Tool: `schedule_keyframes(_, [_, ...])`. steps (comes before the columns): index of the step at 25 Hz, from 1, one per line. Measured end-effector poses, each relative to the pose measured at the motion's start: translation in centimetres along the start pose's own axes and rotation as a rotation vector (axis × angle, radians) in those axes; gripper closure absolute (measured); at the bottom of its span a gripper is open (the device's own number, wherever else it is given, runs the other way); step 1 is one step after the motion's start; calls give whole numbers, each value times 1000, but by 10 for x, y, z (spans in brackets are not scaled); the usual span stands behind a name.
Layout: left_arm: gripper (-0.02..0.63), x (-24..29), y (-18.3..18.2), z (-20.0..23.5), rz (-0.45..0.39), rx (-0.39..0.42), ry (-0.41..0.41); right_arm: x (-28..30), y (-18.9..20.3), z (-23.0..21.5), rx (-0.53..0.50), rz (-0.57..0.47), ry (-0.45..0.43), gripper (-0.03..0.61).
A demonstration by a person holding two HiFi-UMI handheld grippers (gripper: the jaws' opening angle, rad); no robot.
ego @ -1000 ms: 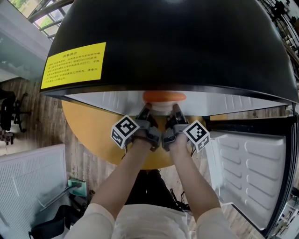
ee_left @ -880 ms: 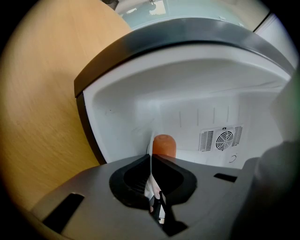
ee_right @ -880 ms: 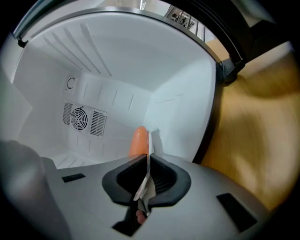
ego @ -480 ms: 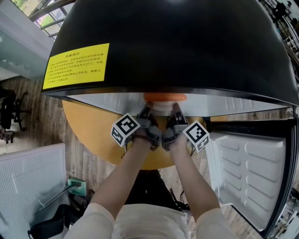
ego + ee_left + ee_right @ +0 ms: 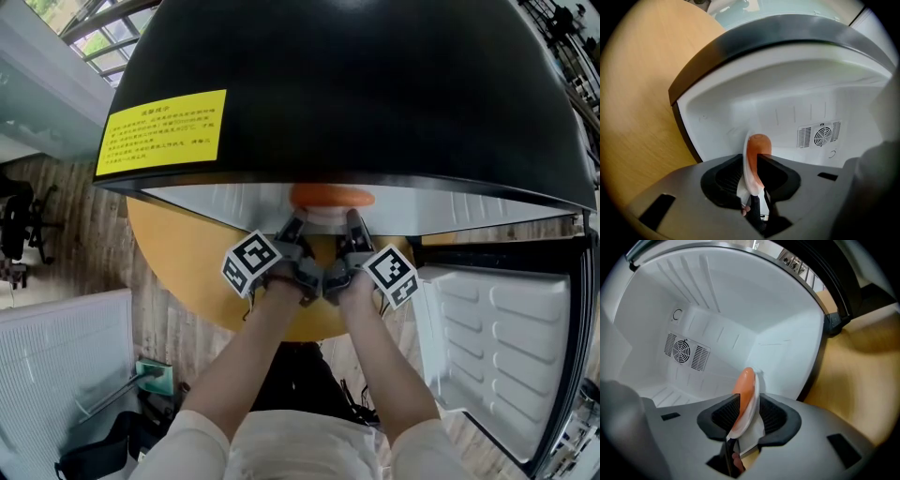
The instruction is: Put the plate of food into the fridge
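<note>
Left gripper (image 5: 292,228) and right gripper (image 5: 353,228) side by side, each pinching the near rim of one white plate (image 5: 749,427), orange food (image 5: 744,387) on it just past the jaws. Ahead of both, the open fridge (image 5: 717,310); plate at its mouth, fan vent (image 5: 680,351) on the back wall beyond.

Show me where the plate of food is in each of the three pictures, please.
Head view: plate at centre, just below the fridge's black top.
Left gripper view: plate low centre, edge-on, clamped between the jaws.
Right gripper view: plate low centre, edge-on, clamped between the jaws.
Shared landmark: the fridge's white inside, right behind the plate in all three.
</note>
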State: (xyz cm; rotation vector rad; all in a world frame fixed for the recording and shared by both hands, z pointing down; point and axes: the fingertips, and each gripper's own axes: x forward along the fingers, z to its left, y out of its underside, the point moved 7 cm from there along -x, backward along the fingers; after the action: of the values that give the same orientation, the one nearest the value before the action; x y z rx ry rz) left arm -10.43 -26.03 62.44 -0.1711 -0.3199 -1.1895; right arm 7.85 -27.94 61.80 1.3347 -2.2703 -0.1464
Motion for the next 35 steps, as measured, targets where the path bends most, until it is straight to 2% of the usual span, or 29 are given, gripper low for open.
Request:
schedule_keyframes(17, [518, -26, 5, -6, 30, 36, 9, -30, 1, -5, -2, 19, 9, 454])
schedule_keyframes(22, [528, -44, 12, -13, 47, 60, 22, -49, 1, 4, -34, 17, -11, 512])
schedule_keyframes(26, [580, -68, 19, -23, 66, 109, 32, -70, 3, 14, -48, 31, -48, 539])
schedule_keyframes(31, [589, -108, 27, -34, 99, 170, 62, -107, 12, 39, -132, 110, -115, 551])
schedule_keyframes(35, [591, -140, 30, -54, 131, 298, 88, -141, 23, 61, -254, 185, -141, 552])
